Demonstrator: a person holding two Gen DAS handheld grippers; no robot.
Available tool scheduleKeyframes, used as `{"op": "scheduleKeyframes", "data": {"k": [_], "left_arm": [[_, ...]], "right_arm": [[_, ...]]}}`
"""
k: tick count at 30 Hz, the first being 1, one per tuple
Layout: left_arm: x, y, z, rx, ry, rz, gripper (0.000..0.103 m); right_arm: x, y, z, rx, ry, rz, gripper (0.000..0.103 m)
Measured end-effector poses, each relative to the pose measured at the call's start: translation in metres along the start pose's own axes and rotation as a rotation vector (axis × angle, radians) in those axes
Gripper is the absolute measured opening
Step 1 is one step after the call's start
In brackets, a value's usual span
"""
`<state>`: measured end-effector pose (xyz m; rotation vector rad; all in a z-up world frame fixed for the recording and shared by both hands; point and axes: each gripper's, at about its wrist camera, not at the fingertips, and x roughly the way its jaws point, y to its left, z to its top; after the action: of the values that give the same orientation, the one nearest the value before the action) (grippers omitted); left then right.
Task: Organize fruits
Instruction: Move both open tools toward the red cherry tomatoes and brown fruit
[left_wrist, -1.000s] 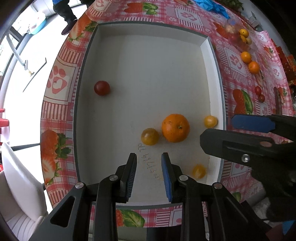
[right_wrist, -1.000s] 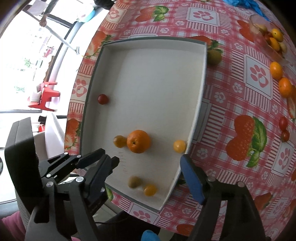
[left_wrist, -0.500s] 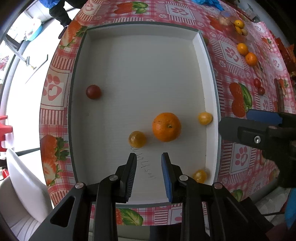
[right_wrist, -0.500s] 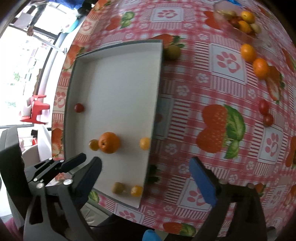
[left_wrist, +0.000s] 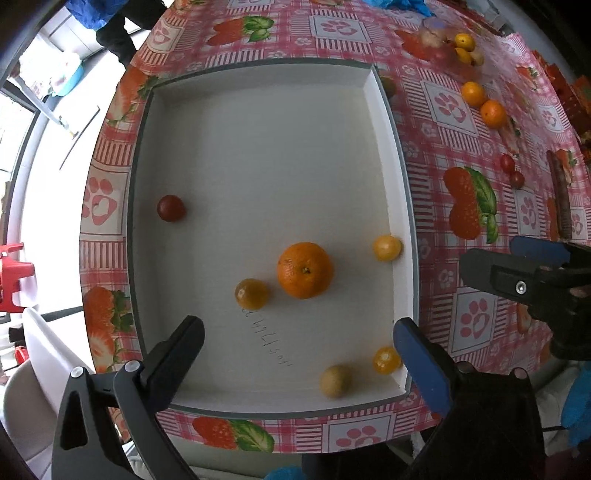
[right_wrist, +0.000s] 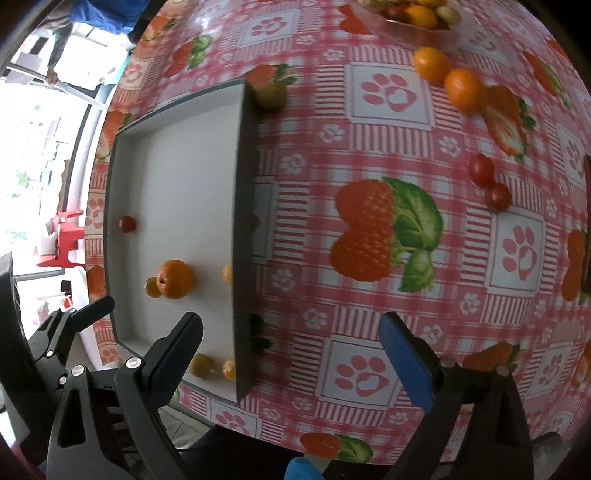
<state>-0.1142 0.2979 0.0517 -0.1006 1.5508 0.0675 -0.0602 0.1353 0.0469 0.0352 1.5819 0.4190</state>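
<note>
A white tray (left_wrist: 402, 206) holds a large orange (left_wrist: 305, 270), several small yellow fruits such as one beside it (left_wrist: 251, 293), a pale round fruit (left_wrist: 335, 380) and a red tomato (left_wrist: 171, 208). My left gripper (left_wrist: 299, 343) is open and empty above the tray's near end. My right gripper (right_wrist: 291, 339) is open and empty over the tablecloth right of the tray (right_wrist: 242, 229). Two oranges (right_wrist: 448, 75) and two red tomatoes (right_wrist: 489, 181) lie on the cloth.
A clear container (right_wrist: 417, 18) with mixed small fruits sits at the far edge. A greenish fruit (right_wrist: 271, 96) lies against the tray's far corner. The right gripper (left_wrist: 532, 273) shows in the left wrist view. A red chair (right_wrist: 64, 236) stands beyond the table.
My left gripper has opened wide from nearly shut, and a pale fruit now shows at the tray's near end. My right gripper has swung right, off the tray and over the tablecloth.
</note>
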Motion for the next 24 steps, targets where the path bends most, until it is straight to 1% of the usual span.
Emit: {"op": "scheduleKeyframes", "data": {"k": [8,14,23,24], "left_arm": [[0.003,-0.016,0.006,0.013,0.023,0.010,0.103],[0.000,-0.039,0.013,0.046,0.010,0.003,0.103],[-0.004,-0.064,0.018,0.080,0.015,0.002,0.103],[-0.007,-0.071,0.015,0.082,0.017,0.004,0.103]], "right_arm": [[-0.002,-0.033,-0.007,0.071,0.012,-0.014,0.097],[-0.002,-0.063,-0.015,0.134,0.024,-0.025,0.097],[0.012,-0.103,-0.028,0.192,0.059,-0.062,0.097],[0.014,-0.107,-0.028,0.194,0.058,-0.070,0.097]]}}
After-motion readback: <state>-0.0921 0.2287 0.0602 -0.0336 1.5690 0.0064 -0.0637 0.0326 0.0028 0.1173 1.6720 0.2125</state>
